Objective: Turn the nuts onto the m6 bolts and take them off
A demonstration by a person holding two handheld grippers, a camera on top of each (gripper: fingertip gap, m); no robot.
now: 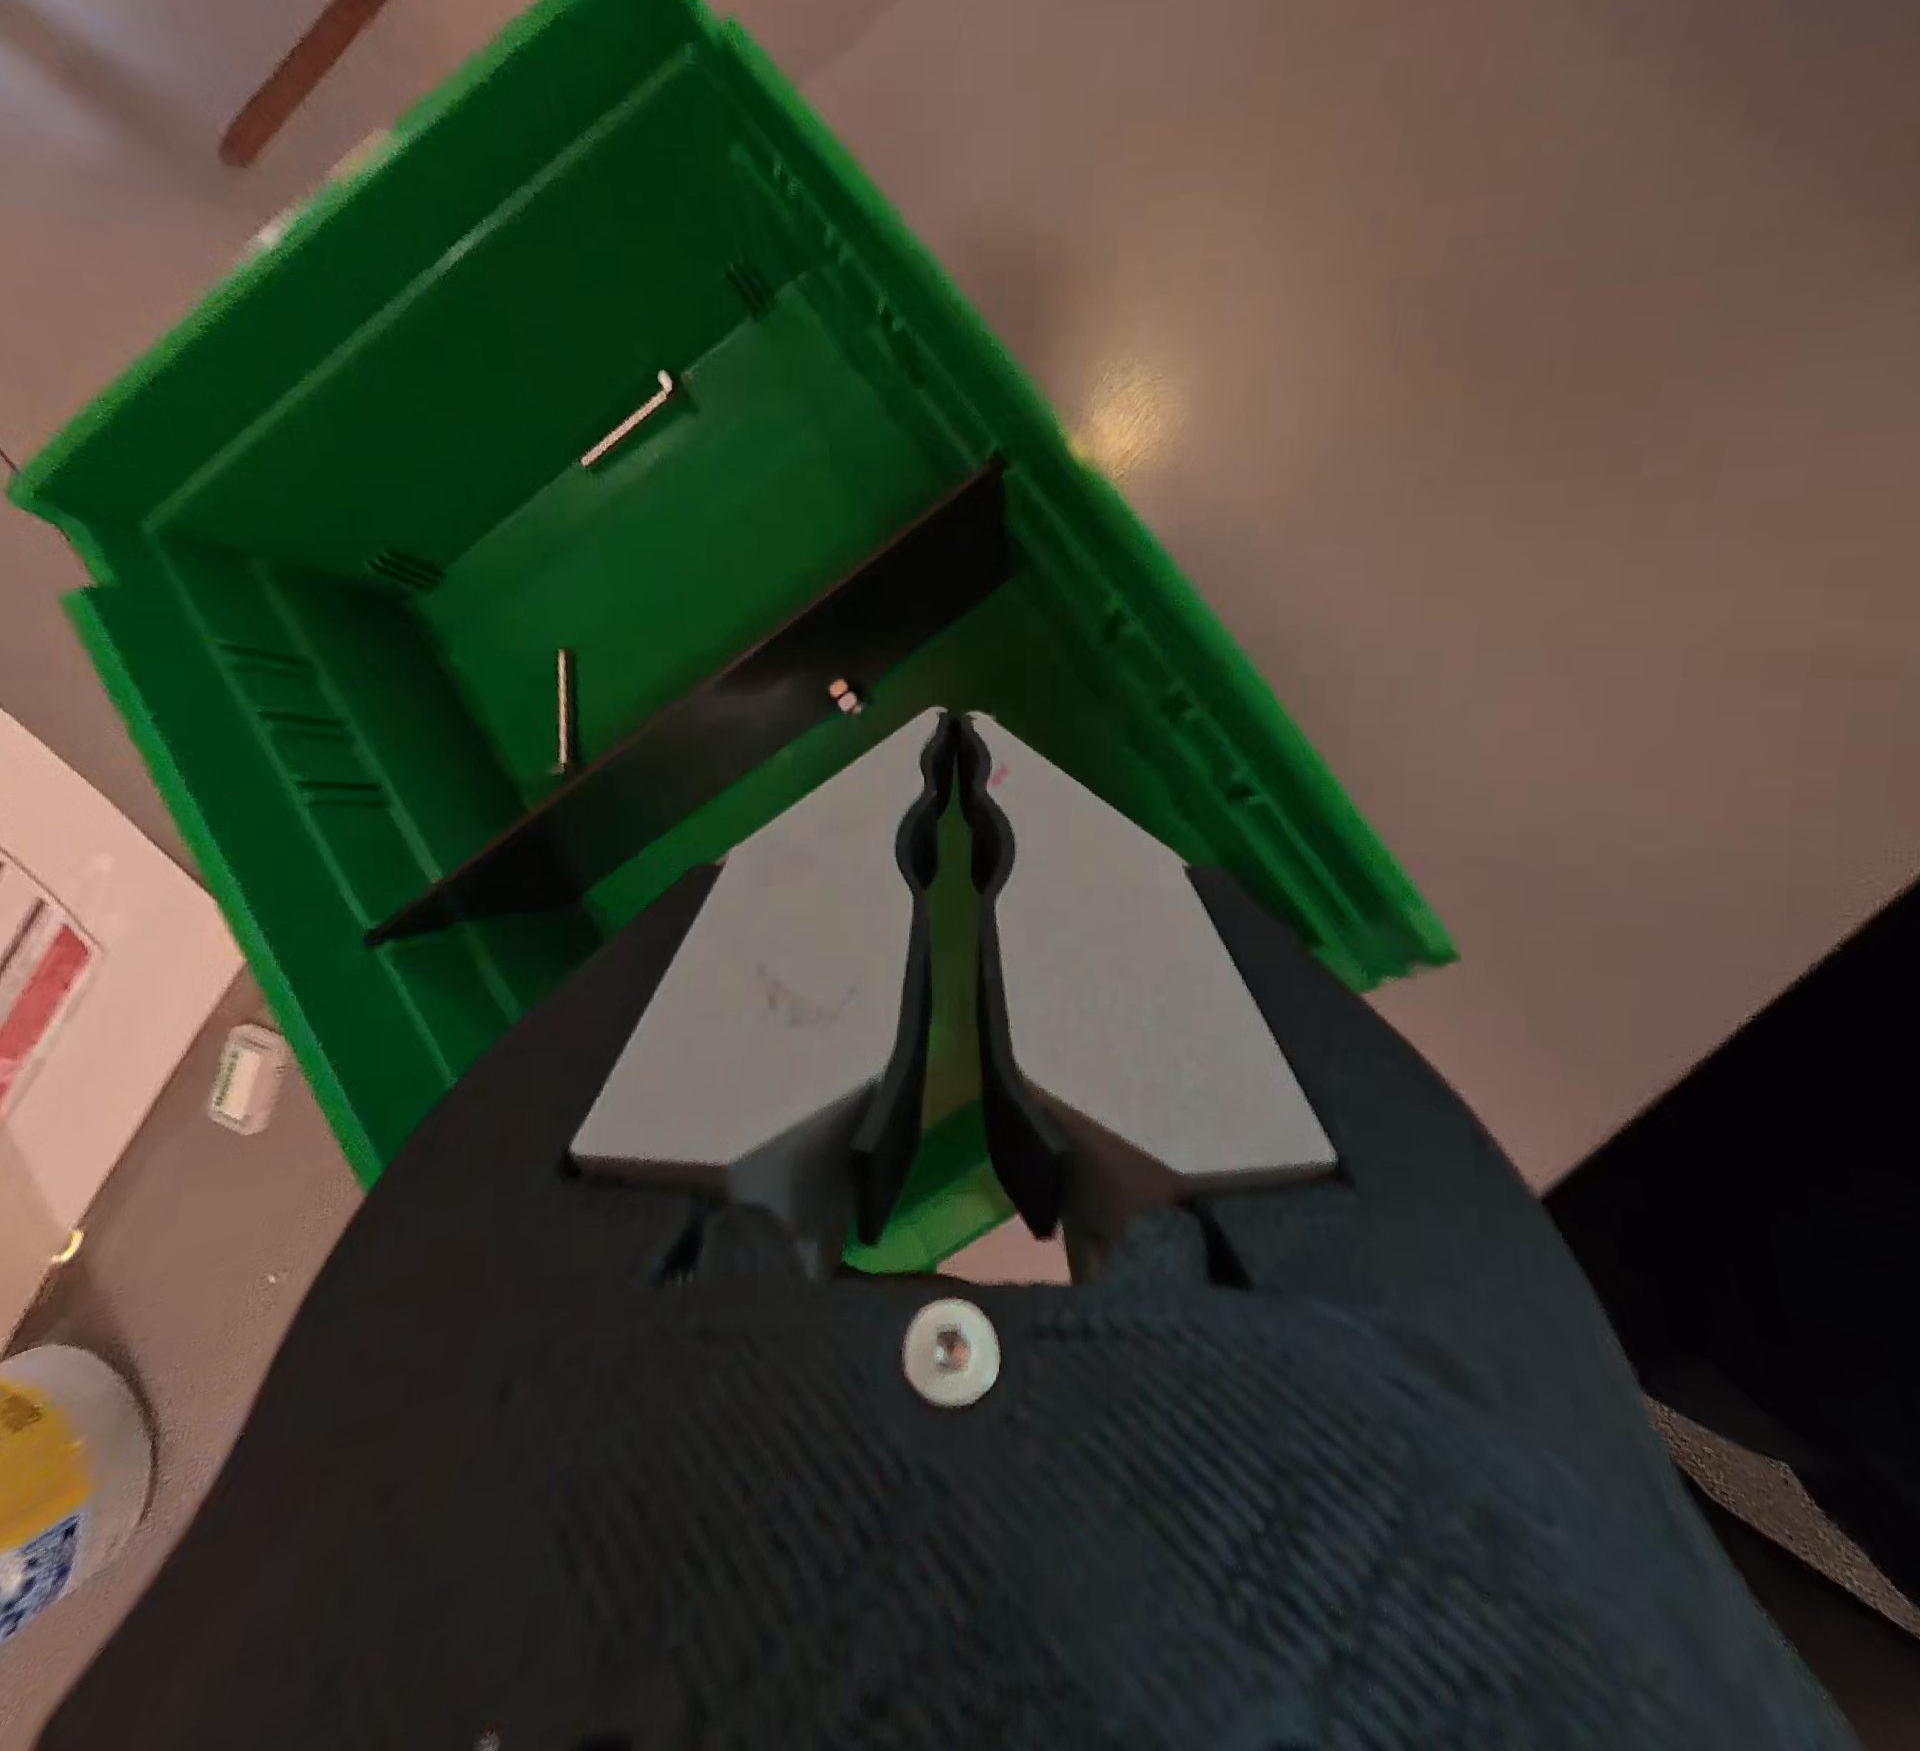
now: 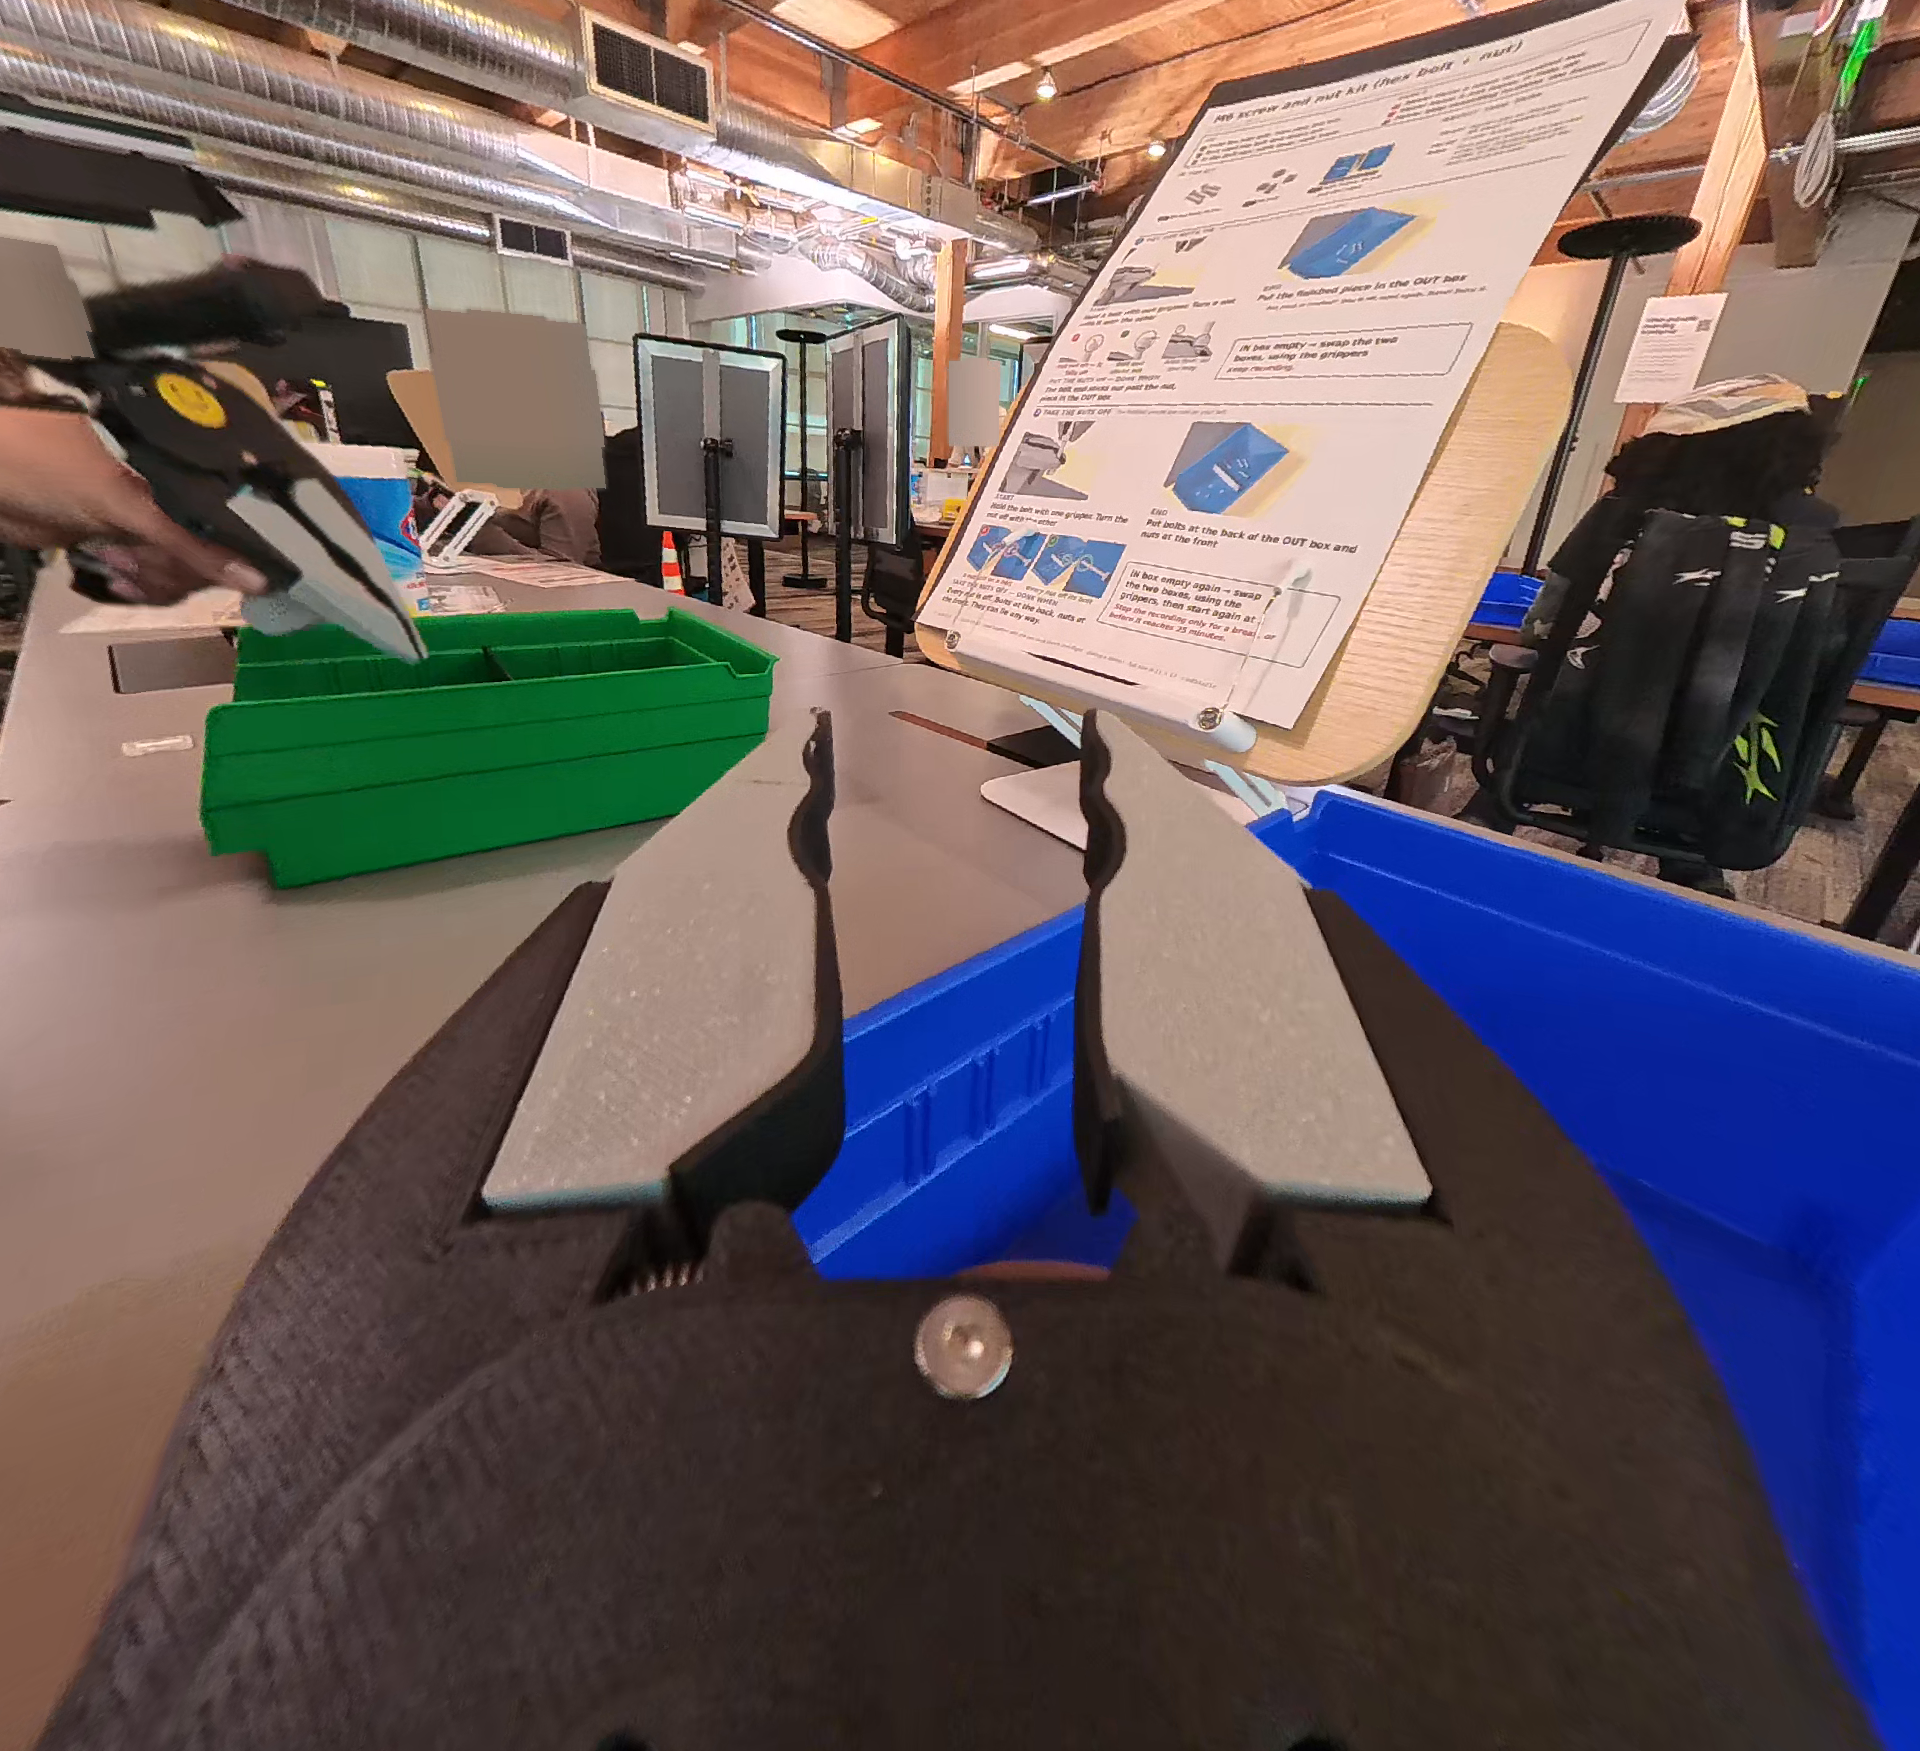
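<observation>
Left wrist view, bolt lengthwise toward divider

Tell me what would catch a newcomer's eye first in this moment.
The bright green bin fills the left wrist view, split by a black divider, with two bolts lying behind it and a small nut in front. The left gripper hangs shut just over that front section. In the right wrist view the right gripper gapes open above a vivid blue bin, with an instruction sheet propped behind.
</observation>
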